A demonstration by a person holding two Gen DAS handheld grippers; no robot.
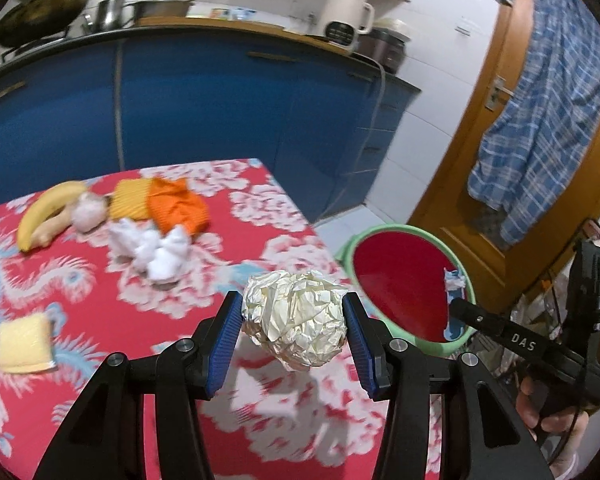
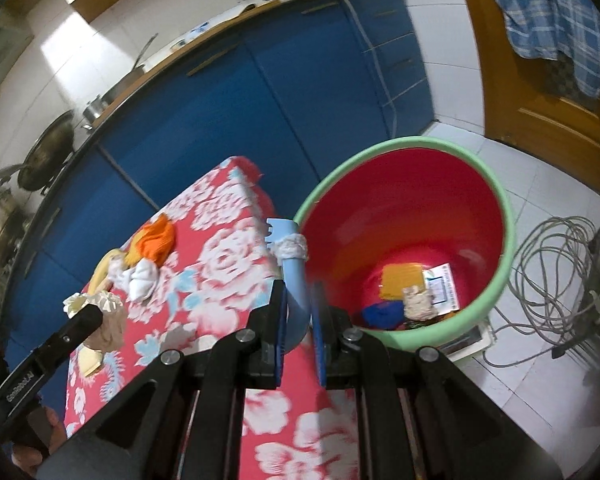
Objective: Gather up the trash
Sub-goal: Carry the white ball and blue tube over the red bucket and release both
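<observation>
- Foil ball [image 1: 296,318] sits clamped in your left gripper [image 1: 294,332], above the table [image 1: 100,300].
- Your right gripper [image 2: 300,332] grips the bin [image 2: 508,216] handle [image 2: 294,280].

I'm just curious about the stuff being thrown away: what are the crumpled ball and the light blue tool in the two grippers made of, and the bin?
The crumpled ball looks like metal foil: shiny, silvery, sharp creases. The light blue tool seems smooth moulded plastic, with crinkled white wrapping, maybe tissue, around its neck. The bin looks like glossy plastic, green rim, red inside.
</observation>
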